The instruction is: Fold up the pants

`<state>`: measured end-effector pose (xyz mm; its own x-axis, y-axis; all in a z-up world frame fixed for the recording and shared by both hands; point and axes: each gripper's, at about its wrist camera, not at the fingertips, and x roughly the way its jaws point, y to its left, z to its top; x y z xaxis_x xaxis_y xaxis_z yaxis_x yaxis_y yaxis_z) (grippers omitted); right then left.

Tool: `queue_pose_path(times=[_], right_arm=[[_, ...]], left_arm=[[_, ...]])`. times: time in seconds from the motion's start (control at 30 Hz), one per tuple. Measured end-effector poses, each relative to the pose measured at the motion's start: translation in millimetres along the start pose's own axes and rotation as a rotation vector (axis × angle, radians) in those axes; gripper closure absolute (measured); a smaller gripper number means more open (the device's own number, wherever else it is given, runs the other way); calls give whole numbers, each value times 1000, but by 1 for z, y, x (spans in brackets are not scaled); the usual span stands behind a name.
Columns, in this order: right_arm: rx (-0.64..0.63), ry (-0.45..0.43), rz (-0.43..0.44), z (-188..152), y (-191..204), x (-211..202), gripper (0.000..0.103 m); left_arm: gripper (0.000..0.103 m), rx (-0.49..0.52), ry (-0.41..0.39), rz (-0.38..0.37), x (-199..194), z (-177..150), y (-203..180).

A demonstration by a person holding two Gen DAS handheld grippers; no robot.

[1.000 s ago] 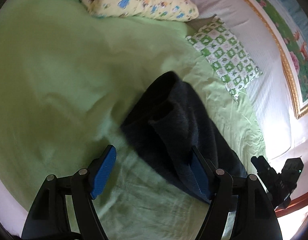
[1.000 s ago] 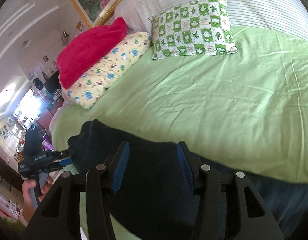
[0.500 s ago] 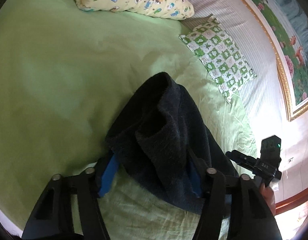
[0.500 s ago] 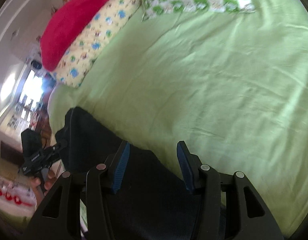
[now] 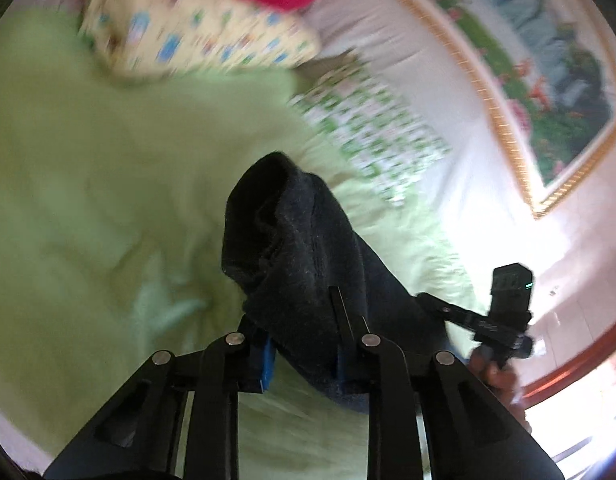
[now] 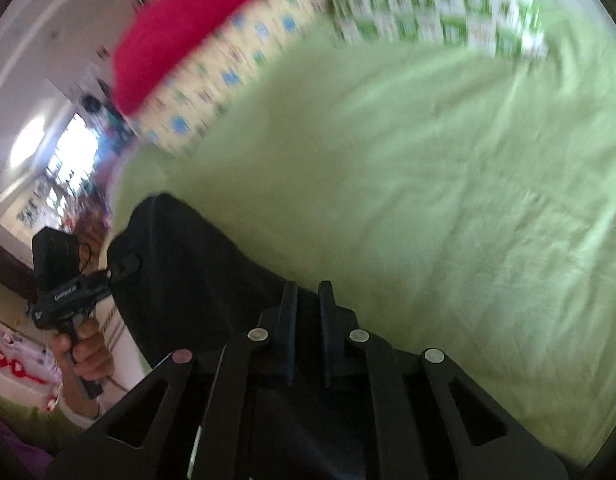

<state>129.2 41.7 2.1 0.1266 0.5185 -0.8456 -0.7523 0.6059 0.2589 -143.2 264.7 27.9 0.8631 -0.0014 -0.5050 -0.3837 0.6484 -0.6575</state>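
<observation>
Pants (image 5: 308,256) are found bunched on the green bedsheet (image 5: 88,184), pinched at both ends. Left gripper (image 5: 304,356) jaws are closing on dark cloth; right gripper (image 6: 308,312) jaws are clamped narrow on it. Judged step: lifting for a fold; an even carry-over is called for next.

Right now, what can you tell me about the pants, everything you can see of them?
The pants are dark, nearly black, of a thick, fuzzy-looking cloth. They lie bunched, not flat, on the green sheet near the bed's edge, with one rounded end raised into a hump. The left gripper is closing on a fold of them, cloth between its fingers. The right gripper is shut on the cloth at another spot. Waistband, legs and any seams cannot be told apart.
</observation>
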Motion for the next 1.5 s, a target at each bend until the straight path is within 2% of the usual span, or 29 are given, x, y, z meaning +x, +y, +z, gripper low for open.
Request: queue_pose_path(times=[0.1,0.17,0.2,0.27,0.43,0.53,0.6,0.67,0.7,0.73,0.77,0.87,0.97,1.13,1.3,1.37,1.43,1.5], right_arm=[[3,-154,21,-11,17,-33,92],[0,-205,-11,-13,21,-33,93],[-1,-215,-27,-14,21,-29,93],[5,-209,-56,-11,21,-9,93],[-47,-156,-179,-12,24,46,93],[-16,-163,-198,-13,14,60,93],[19,-160,-175,-10,8,63,91],[43,-184,-178,-12,6,51,84],[51,-202,-182,-14,8,42,83],[59,-218,-180,-17,9,33,83],[68,-235,-177,-20,9,25,83],[110,-297,-159,-36,9,-6,81],[154,-351,-147,-55,6,-34,75],[222,-392,-163,-88,-2,-64,73],[296,-421,-178,-120,-14,-87,72],[315,-439,-194,-133,-16,-96,69],[338,-465,-209,-147,-18,-107,59],[357,-484,-231,-160,-21,-117,58]], left_arm=[[81,83,-35,-18,-29,4,-19],[81,101,-38,-14,-32,5,-17],[81,114,-34,12,-28,5,-13],[81,127,-11,61,-15,5,-1],[82,110,32,126,15,5,40],[79,106,66,148,28,0,57],[75,103,73,167,28,-3,61],[67,107,48,194,20,-7,61],[63,105,36,212,16,-7,61],[54,95,17,230,9,-8,62],[51,81,-8,234,2,-7,63],[51,39,-59,218,-16,-4,62],[51,37,-65,199,-20,-2,51],[47,134,-67,205,-15,-5,12],[44,203,-67,145,-8,-6,-24],[44,223,-56,123,-4,-8,-36],[44,251,-32,96,5,-13,-53],[44,267,-13,76,12,-18,-63]])
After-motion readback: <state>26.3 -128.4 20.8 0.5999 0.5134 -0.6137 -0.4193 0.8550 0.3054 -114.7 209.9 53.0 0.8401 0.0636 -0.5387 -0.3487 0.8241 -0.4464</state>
